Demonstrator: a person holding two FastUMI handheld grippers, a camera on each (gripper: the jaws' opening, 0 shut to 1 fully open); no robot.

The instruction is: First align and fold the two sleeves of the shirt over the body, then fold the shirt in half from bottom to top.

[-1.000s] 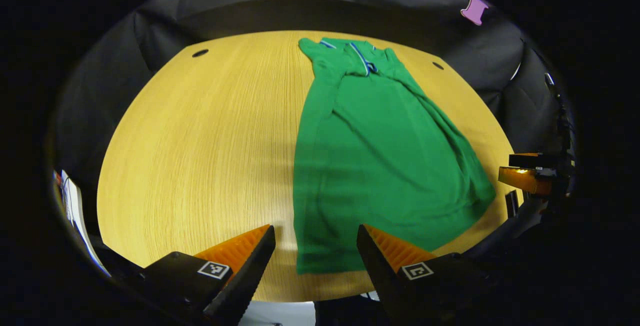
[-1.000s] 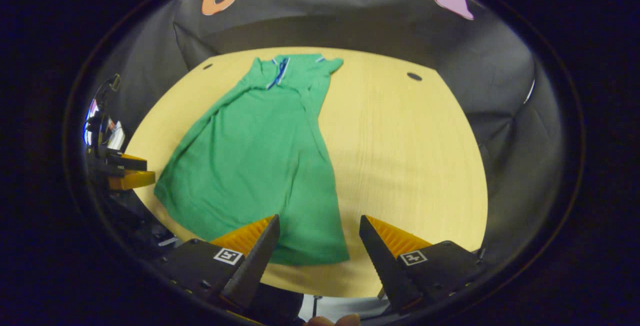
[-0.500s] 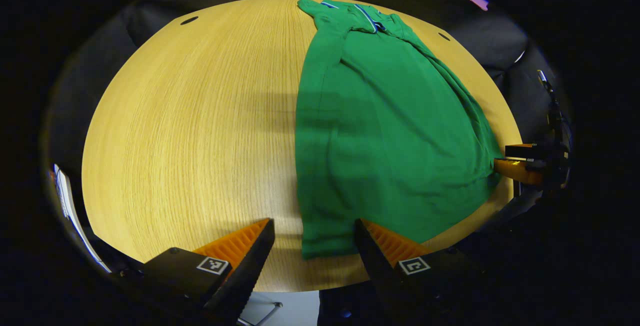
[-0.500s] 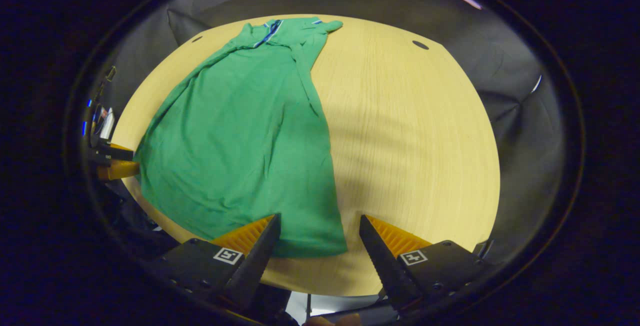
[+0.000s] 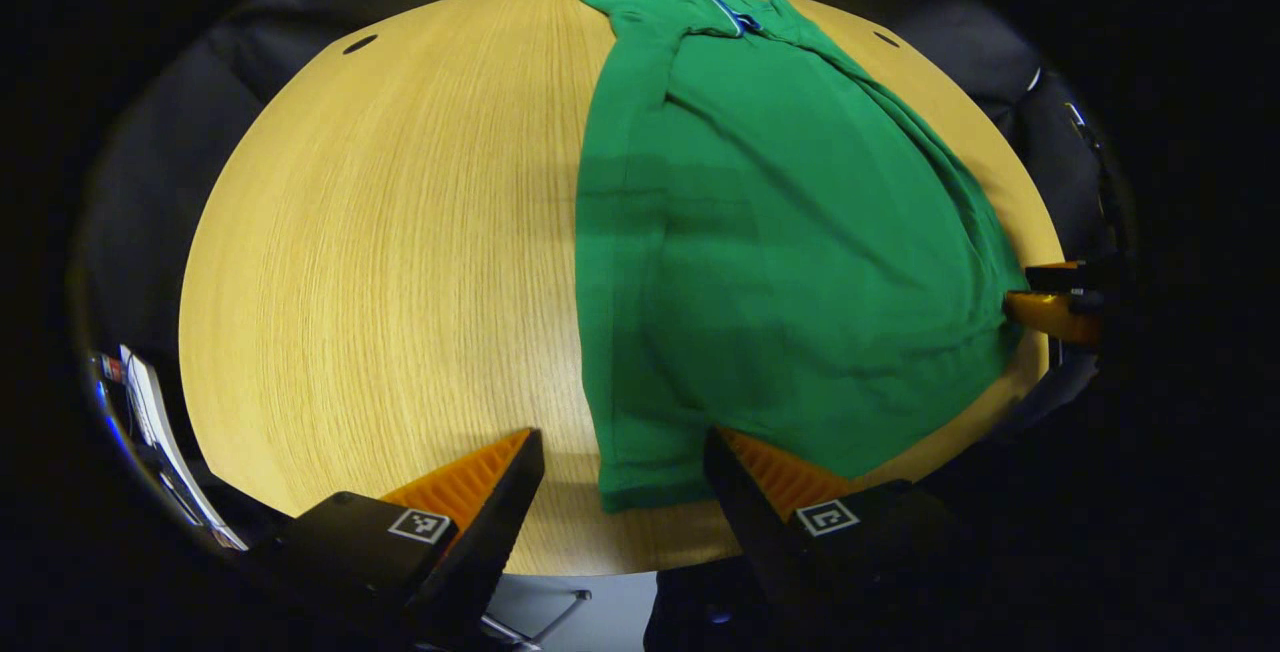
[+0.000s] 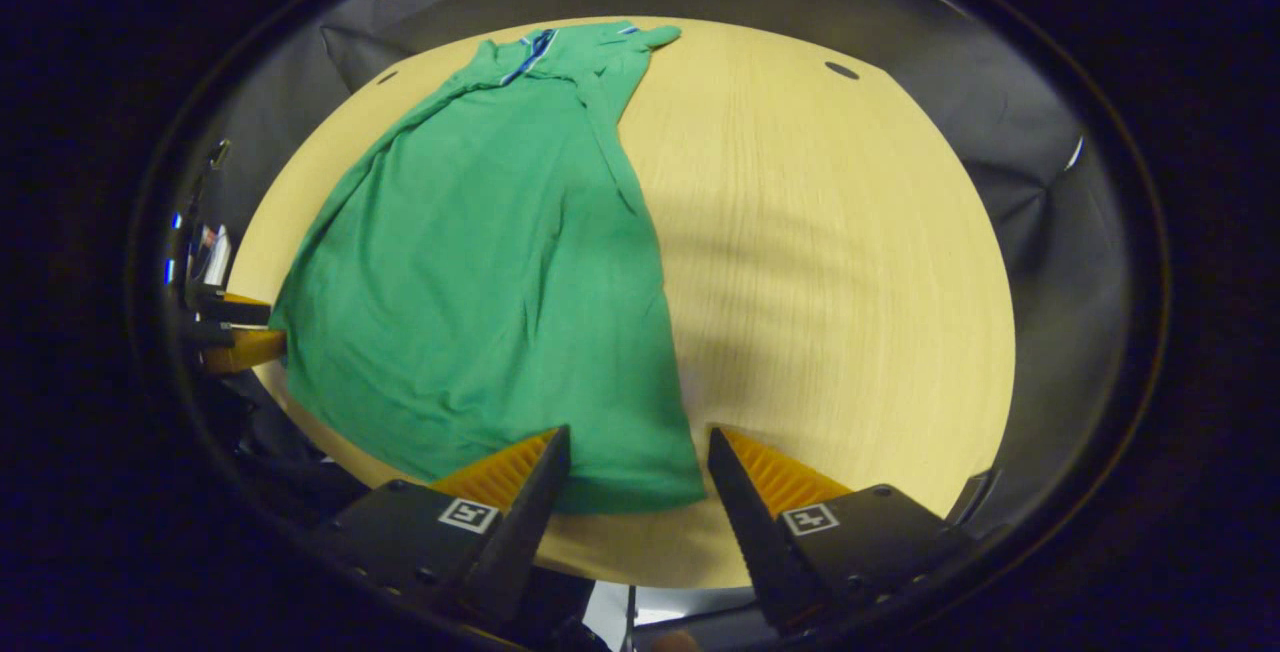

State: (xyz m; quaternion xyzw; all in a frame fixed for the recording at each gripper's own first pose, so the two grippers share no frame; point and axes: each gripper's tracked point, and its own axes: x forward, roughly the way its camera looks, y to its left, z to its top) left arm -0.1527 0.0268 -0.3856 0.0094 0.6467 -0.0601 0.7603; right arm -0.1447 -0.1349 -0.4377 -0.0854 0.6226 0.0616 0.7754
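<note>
The green shirt (image 5: pixel 780 252) lay flat on the wooden table (image 5: pixel 380 262), sleeves already folded in, collar at the far end. The left gripper (image 5: pixel 622 477) and right gripper (image 6: pixel 636 467) were both wide open, holding nothing, each at a bottom corner. Both corners probably needed a pinch together, then an even lift. Black cloth (image 6: pixel 960 102) hung around.

shirt (image 6: pixel 480 272): green, spread flat across the frame's left half on my desk (image 6: pixel 850 282)
my hand-held gripper (image 6: pixel 635 457): spread apart, straddling the lower hem corner
</note>
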